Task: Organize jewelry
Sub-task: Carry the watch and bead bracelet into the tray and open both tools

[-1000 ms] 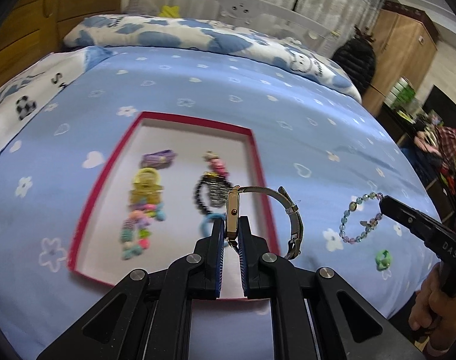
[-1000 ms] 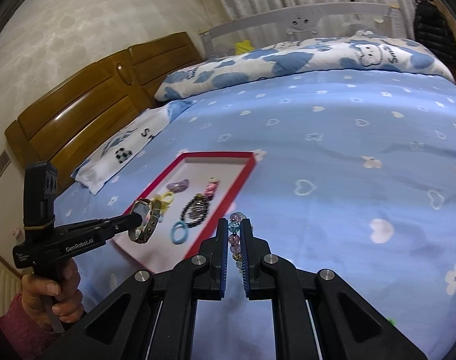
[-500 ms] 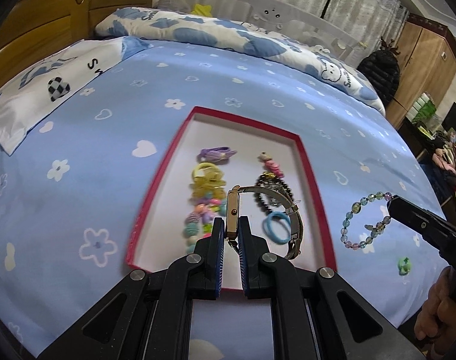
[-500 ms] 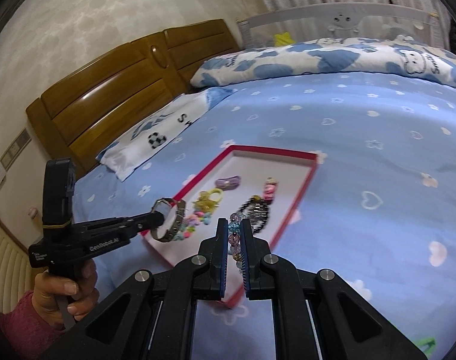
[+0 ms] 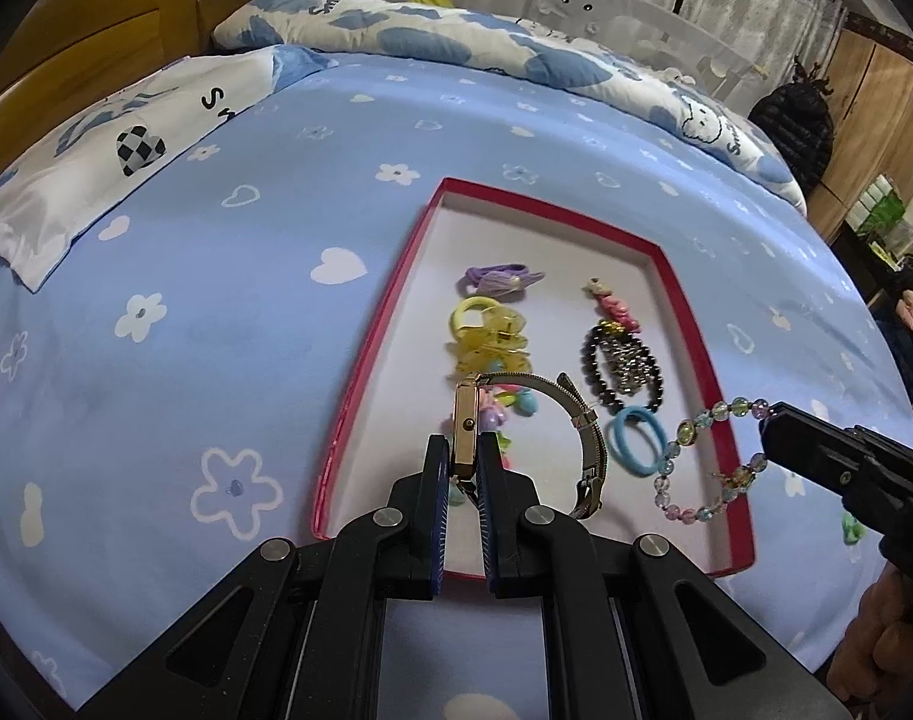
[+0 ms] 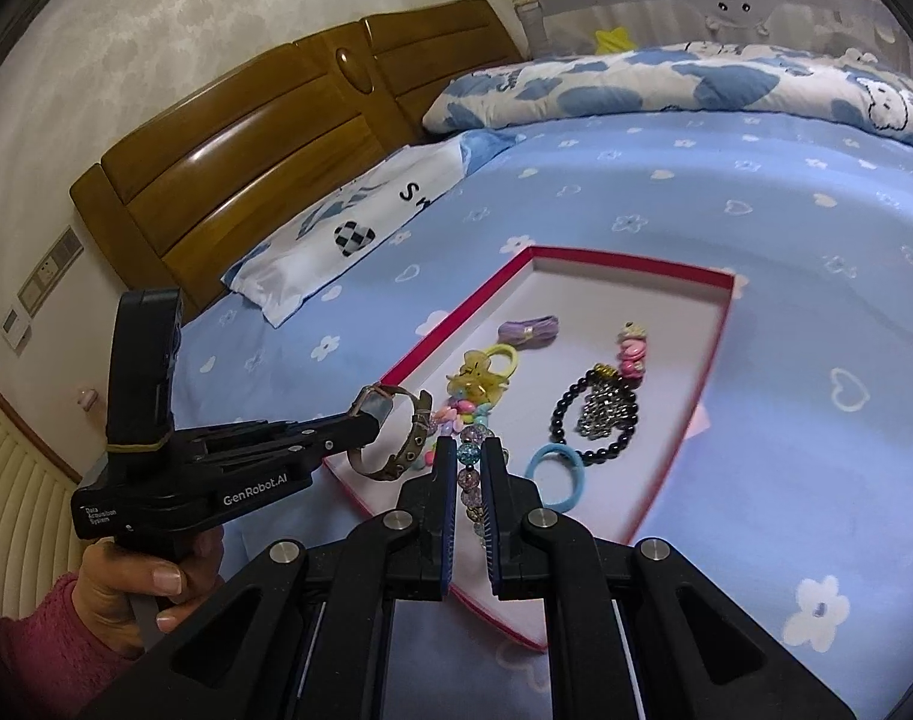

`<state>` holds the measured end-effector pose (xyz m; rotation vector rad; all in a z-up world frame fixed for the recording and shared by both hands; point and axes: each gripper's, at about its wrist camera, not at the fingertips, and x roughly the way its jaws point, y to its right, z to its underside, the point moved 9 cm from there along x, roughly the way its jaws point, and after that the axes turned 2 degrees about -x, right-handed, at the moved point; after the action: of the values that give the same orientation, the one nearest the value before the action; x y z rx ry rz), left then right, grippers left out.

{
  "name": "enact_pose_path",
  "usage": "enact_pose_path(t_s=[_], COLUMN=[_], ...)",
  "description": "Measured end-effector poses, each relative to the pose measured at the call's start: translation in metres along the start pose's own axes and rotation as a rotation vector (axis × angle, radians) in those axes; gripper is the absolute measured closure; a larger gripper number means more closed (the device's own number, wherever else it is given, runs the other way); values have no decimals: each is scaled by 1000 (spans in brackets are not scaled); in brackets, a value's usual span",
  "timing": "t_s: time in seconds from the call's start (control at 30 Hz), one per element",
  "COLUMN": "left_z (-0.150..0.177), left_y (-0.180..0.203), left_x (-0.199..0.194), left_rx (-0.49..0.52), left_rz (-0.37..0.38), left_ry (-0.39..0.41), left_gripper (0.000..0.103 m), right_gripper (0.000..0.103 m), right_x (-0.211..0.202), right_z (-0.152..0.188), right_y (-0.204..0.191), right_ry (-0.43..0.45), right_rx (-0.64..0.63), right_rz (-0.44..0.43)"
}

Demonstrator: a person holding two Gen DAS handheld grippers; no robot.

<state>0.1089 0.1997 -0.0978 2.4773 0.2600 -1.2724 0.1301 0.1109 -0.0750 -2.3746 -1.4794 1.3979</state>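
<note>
A red-rimmed tray (image 5: 372, 354) with a white floor lies on the blue bedsheet; it also shows in the right wrist view (image 6: 711, 354). It holds a purple tie (image 5: 498, 279), a yellow clip (image 5: 486, 336), a black bead bracelet (image 5: 624, 366), a pink charm (image 5: 615, 306) and a blue hair tie (image 5: 636, 441). My left gripper (image 5: 465, 468) is shut on a gold wristwatch (image 5: 588, 438), held above the tray's near part. My right gripper (image 6: 469, 468) is shut on a pastel bead bracelet (image 5: 690, 468), held over the tray's near right rim.
A green trinket (image 5: 852, 528) lies on the sheet right of the tray. A pillow (image 5: 114, 150) and a wooden headboard (image 6: 264, 138) are at the left. A folded quilt (image 5: 516, 54) lies at the far edge. A wardrobe (image 5: 876, 90) stands at the right.
Both grippers have moved left and forward over the tray, carrying the watch and the bead bracelet. The bracelet now hangs above the tray's right rim instead of over the bare sheet.
</note>
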Motion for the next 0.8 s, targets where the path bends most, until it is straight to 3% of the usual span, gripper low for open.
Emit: enact_pose_path(t_s=[0.4, 0.8], left_z=[2, 3], left_y=[1, 3], left_x=[36, 42], left_rx=[31, 51], left_rz=[-48, -60], left_ry=[-64, -68], left_gripper=[95, 94], right_gripper=[96, 96], right_x=[32, 46], right_z=[19, 29], right_y=[34, 51], right_ry=[-83, -145], right_rx=[50, 20], right_rz=[51, 135])
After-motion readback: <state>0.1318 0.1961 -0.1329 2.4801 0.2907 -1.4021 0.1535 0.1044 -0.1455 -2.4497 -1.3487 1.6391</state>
